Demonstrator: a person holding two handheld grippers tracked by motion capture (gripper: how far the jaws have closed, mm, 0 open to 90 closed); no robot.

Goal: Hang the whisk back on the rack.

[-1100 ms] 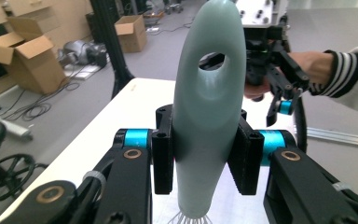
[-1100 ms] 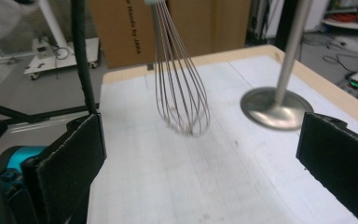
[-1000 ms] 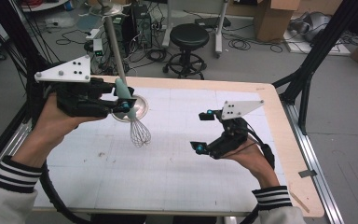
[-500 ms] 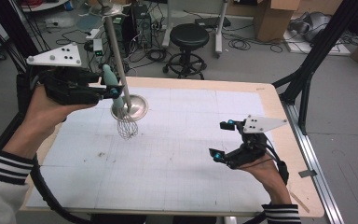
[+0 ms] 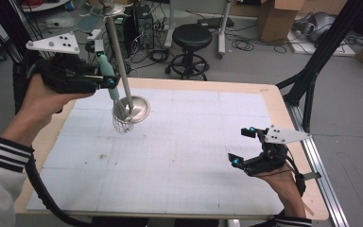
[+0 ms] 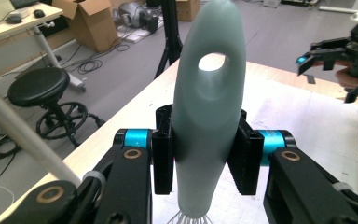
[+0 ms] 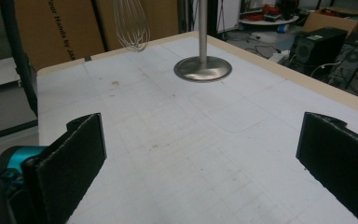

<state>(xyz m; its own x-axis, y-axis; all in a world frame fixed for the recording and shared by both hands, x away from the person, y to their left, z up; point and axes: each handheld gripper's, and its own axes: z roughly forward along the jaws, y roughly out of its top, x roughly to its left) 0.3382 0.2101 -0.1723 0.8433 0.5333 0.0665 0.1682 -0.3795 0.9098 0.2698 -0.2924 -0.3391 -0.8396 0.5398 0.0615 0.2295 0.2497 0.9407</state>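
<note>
High view: whisk (image 5: 115, 97) is held aloft at upper left by the left gripper (image 5: 108, 81), wire head hanging beside the stand (image 5: 123, 71) pole, above its round base. Right gripper (image 5: 244, 147) is parked at lower right, jaws spread, nothing held.

Left gripper view: jaws are clamped on the pale green handle (image 6: 207, 107), hanging hole visible at top centre.

Right gripper view: wide jaws, bare table (image 7: 223, 154) between; wire head at upper left.

Judged step: whisk is being carried to the stand. Next: hole to be lined up with a hook; none can be made out.

Black grippers with cyan joints, brass screws, grey triangular plates; black-and-white striped sleeve (image 5: 2, 153) cuffs.
</note>
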